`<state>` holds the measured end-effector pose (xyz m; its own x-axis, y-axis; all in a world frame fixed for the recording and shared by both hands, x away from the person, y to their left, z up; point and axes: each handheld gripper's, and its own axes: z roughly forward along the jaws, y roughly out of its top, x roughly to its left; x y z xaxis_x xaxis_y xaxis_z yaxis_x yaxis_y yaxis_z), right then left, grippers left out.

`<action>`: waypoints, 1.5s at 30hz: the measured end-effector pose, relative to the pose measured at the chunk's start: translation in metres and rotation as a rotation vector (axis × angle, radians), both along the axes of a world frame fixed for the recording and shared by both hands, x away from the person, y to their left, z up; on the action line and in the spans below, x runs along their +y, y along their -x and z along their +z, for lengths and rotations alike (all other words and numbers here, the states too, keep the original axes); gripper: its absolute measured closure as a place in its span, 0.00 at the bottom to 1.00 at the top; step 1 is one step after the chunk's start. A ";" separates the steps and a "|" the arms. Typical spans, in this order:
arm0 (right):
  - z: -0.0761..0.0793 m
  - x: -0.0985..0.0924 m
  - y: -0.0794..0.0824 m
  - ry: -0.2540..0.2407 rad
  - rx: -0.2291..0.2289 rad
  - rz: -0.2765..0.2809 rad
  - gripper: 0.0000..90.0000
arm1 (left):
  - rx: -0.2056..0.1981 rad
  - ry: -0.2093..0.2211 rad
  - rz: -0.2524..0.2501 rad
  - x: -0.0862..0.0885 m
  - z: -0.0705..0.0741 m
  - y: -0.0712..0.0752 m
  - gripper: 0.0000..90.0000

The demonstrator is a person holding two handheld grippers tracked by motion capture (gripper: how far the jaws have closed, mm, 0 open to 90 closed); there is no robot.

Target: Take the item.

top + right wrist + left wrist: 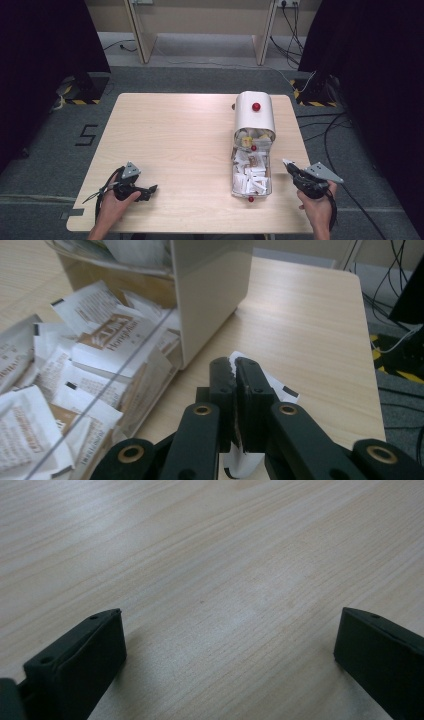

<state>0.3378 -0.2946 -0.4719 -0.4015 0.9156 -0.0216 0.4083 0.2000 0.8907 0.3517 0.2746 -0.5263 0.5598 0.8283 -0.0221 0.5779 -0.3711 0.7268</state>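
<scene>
Clamped between the right gripper's (234, 371) closed jaws, a white paper sachet (272, 385) with black edge marks hangs beside the clear sachet-filled box (251, 172). Left gripper (227, 645) rests wide apart on the table (175, 140).

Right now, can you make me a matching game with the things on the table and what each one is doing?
Things:
1. left gripper
2. right gripper
3. clear drawer
4. red knob

States:
A. pulled out, full of white packets
B. shut on a white packet
C. open over bare wood
D. sits on top of the white box

Pairs: 1-C, 2-B, 3-A, 4-D
</scene>
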 end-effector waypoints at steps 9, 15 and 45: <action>-0.013 0.000 -0.008 0.008 0.034 -0.008 0.96 | 0.001 0.001 0.001 0.000 0.000 0.000 0.00; -0.017 -0.001 -0.011 -0.001 0.049 -0.016 0.96 | 0.001 0.000 0.000 0.000 0.000 0.000 0.00; -0.032 -0.001 -0.021 0.008 0.090 -0.024 0.95 | 0.000 0.000 0.000 0.000 0.000 0.000 0.00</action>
<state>0.3584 -0.2951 -0.5043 -0.3805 0.9248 0.0065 0.4913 0.1961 0.8486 0.3517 0.2745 -0.5264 0.5596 0.8285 -0.0227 0.5783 -0.3707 0.7268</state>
